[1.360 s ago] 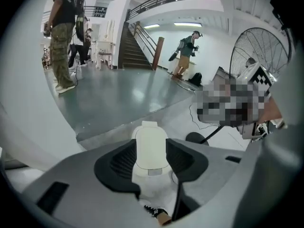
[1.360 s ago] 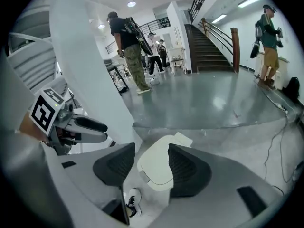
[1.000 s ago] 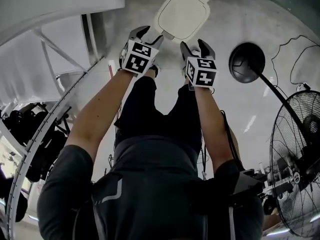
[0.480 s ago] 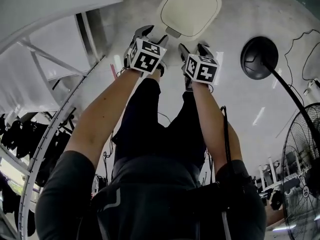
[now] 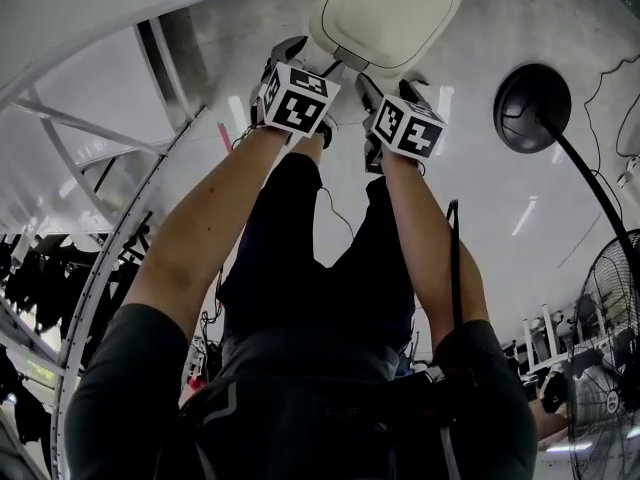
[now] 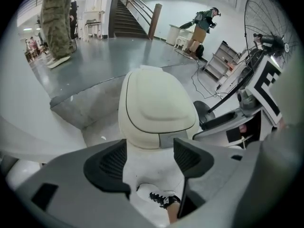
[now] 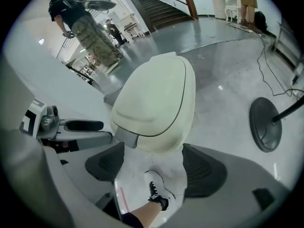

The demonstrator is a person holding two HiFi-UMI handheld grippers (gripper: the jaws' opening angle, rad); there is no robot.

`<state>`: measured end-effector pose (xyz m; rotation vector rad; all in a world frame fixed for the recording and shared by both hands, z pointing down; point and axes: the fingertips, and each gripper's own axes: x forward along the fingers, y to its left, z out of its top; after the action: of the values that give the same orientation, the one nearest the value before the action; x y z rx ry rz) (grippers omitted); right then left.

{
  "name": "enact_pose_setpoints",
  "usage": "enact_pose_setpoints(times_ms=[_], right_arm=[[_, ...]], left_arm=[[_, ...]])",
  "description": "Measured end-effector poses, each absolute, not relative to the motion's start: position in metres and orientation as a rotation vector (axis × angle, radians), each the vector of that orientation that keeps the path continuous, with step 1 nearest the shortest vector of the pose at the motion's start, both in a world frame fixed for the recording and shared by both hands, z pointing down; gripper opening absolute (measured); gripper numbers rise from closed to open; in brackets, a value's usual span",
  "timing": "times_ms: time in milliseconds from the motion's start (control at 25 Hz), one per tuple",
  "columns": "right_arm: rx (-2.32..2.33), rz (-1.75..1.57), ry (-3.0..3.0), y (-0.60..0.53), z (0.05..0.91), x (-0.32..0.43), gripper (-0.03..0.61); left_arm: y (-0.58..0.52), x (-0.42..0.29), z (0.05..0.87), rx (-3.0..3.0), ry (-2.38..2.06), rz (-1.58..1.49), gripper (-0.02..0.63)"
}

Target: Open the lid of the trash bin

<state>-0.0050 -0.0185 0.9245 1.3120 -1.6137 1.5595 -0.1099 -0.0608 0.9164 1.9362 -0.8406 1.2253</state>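
Hovering side by side over a cream-white plastic trash bin [image 5: 330, 63]: left gripper [image 6: 149, 150] and right gripper [image 7: 153, 156], jaws of each wide apart, just opened further and clasping nothing, the bin's closed domed lid [image 5: 387, 13] just ahead of both, its grey front tab [image 6: 166, 139] between the two grippers.

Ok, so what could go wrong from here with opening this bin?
Both claws, left and right, have just been opening; nothing sits between their jaws yet.
One: the grey tab is small, so two claws crowding it might knock together or slip off the smooth lid.
Two: a hard pull could slide the bin towards the shoe close by.
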Motion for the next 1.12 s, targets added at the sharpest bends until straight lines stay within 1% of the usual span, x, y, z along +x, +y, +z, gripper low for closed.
enact_pose_setpoints(times_ms=[480,600,680,800,1120], right_arm=[[1.354,1.591,-1.578,-0.026,0.943,-0.006,0.382],[1.348,1.588,-1.576,-0.027,0.944,-0.007,0.382],[1.355,1.586,-1.581,-0.027,0.945,-0.007,0.382],[1.369,1.577,-1.587,-0.026,0.947,-0.006,0.387],[1.349,1.593,-1.571,-0.024,0.948,-0.008,0.396]], left_arm=[[-0.063,-0.107,0.933,1.942,-0.815,1.225,0.304],[-0.065,-0.109,0.936,1.914,-0.819,1.259,0.330],[-0.065,-0.108,0.937,1.901,-0.810,1.296,0.334],[-0.066,-0.106,0.937,1.913,-0.801,1.338,0.334],[-0.064,-0.107,0.936,1.911,-0.848,1.322,0.334]])
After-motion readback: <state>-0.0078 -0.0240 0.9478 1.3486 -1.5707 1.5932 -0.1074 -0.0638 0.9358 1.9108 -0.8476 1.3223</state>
